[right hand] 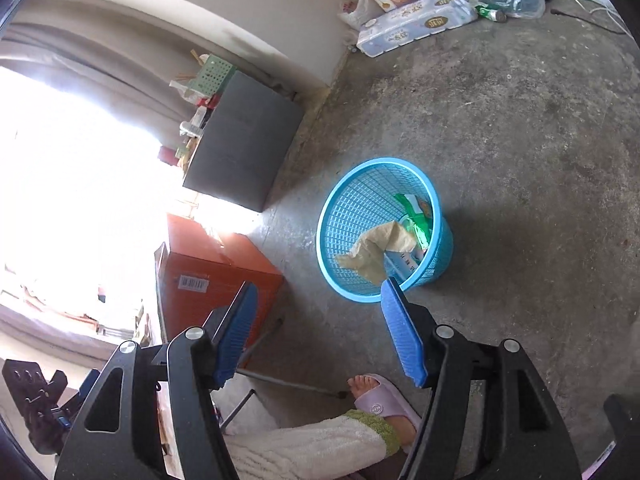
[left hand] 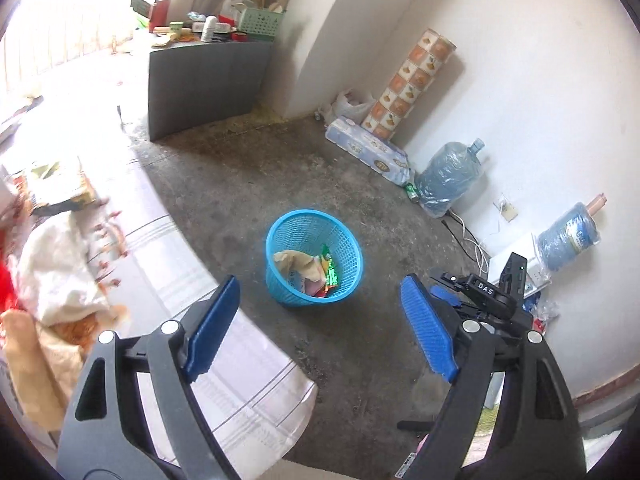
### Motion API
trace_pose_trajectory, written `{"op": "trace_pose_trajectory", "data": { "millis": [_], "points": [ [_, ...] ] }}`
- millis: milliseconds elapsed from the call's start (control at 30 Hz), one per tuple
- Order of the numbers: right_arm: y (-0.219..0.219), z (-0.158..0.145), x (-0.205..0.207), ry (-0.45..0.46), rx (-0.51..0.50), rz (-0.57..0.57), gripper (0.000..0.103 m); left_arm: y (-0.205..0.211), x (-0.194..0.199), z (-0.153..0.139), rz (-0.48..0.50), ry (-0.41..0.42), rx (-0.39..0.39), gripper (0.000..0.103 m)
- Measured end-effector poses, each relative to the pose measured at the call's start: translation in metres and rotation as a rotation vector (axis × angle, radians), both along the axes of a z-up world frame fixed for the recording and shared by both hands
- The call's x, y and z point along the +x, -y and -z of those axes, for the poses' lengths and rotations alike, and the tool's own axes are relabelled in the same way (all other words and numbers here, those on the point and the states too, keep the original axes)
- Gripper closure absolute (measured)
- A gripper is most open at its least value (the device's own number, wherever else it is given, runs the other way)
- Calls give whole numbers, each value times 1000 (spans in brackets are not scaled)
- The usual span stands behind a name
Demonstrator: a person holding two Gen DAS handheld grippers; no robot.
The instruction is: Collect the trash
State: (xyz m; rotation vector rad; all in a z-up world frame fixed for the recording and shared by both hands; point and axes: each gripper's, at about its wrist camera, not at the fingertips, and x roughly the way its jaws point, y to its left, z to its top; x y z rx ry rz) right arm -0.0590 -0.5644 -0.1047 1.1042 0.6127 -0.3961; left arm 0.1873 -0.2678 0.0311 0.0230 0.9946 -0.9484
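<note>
A blue mesh basket [left hand: 352, 248] stands on the concrete floor, seen from above in both views [right hand: 348, 208]. Inside lie a crumpled beige paper [left hand: 296, 262] [right hand: 380, 250] and green snack wrappers [left hand: 330, 270] [right hand: 416, 210]. My left gripper [left hand: 320, 284] hovers above the near side of the basket, jaws wide apart, nothing between the blue pads. My right gripper [right hand: 320, 285] is open too and holds nothing, with its right fingertip over the basket's near rim. The right gripper's body [left hand: 486, 292] shows at the right of the left wrist view.
A table with a white striped cloth [left hand: 192, 280] and clutter lies left of the basket. An orange box [right hand: 216, 276] and a grey cabinet [left hand: 204, 88] stand nearby. Along the wall are a tissue pack [left hand: 368, 148] and a water bottle [left hand: 448, 176]. A slippered foot [right hand: 384, 400] is below.
</note>
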Motion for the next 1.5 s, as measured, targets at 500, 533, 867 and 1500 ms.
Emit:
{"op": "trace_pose_trajectory", "data": {
  "millis": [500, 533, 867, 1500],
  "points": [
    [-253, -119, 158, 179, -251, -772, 37, -313, 14, 53, -773, -142, -61, 24],
    [-281, -124, 173, 185, -265, -850, 37, -323, 15, 59, -798, -154, -69, 24],
    [-481, -105, 295, -28, -492, -1296, 37, -381, 8, 86, -861, -208, -150, 24],
    [-508, -88, 221, -14, -175, -1545, 37, -403, 11, 85, -874, -159, -83, 19]
  ]
}}
